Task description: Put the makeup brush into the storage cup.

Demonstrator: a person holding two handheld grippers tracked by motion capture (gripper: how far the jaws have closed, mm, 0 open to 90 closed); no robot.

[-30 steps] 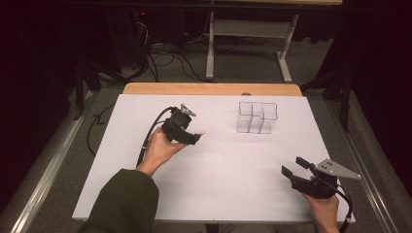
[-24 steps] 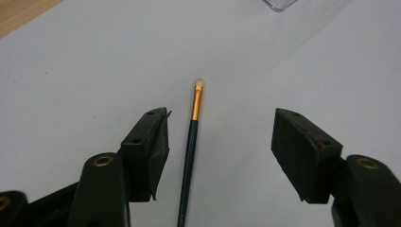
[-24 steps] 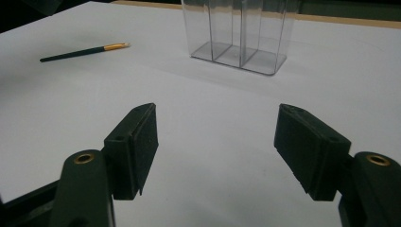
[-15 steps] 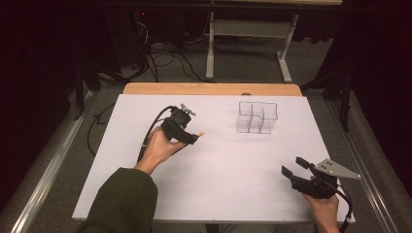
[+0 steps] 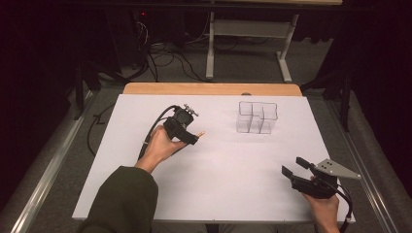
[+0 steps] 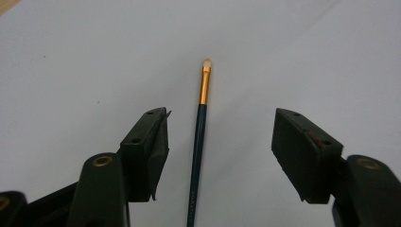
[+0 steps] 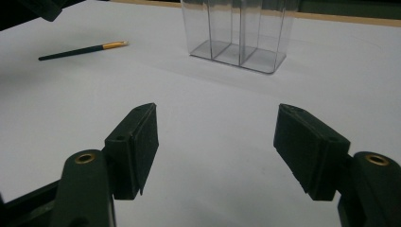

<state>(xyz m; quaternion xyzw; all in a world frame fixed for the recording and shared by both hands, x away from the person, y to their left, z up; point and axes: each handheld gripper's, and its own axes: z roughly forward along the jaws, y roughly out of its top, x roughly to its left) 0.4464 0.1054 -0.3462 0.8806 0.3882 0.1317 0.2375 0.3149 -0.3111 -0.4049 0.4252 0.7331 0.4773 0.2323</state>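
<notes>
The left tool (image 5: 190, 137), held in the person's left hand (image 5: 158, 148), hangs low over the white tabletop (image 5: 228, 179) with its jaws spread wide on either side of a thin brush (image 6: 198, 142); the pads do not touch it. The brush lies flat on the tabletop, its dark handle running between the jaws and its gold collar and pale tip pointing away from the tool, toward a clear plastic organizer (image 5: 256, 117) that stands upright well apart from it near the far edge. The right tool (image 5: 294, 171), gripped in the right hand (image 5: 323, 208) at the near right corner of the tabletop, has its jaws spread too, with nothing between them. From the right gripper view the brush (image 7: 82, 50) lies left of the organizer (image 7: 239, 30), both far ahead of that tool.
</notes>
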